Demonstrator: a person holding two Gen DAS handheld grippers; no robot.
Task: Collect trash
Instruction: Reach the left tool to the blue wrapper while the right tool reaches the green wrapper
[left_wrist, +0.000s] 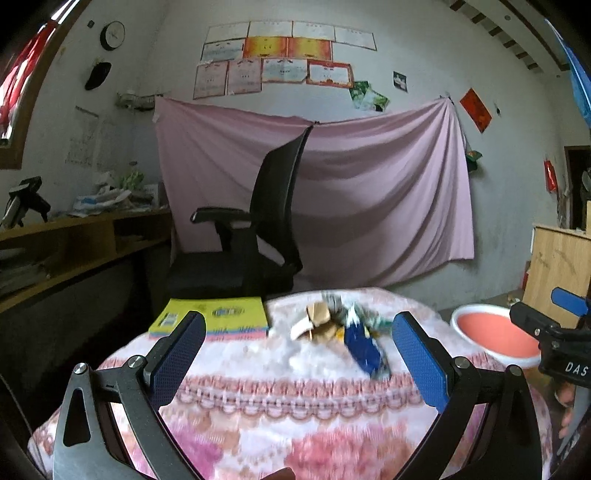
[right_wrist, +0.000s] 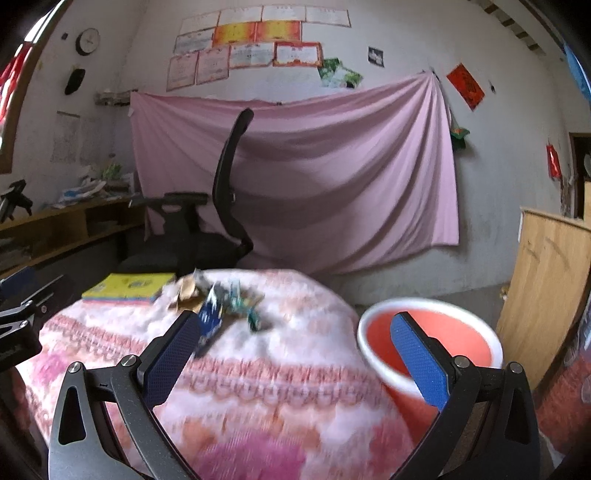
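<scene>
Home study — certificates (left_wrist: 280, 55) on wall, office chair (left_wrist: 255, 229), cluttered desk (left_wrist: 74, 236).

Left hand-held gripper (left_wrist: 299, 343): black frame, silver screws, blue textured pads (left_wrist: 177, 354).

Pretty dim, soft daylight with no harsh shadows or glare, heavy fisheye bending and dark corners at the edges, and motion blur smearing the patterned cloth (right_wrist: 280, 369) and trash pile (left_wrist: 343, 328), worse in the right wrist view.
</scene>
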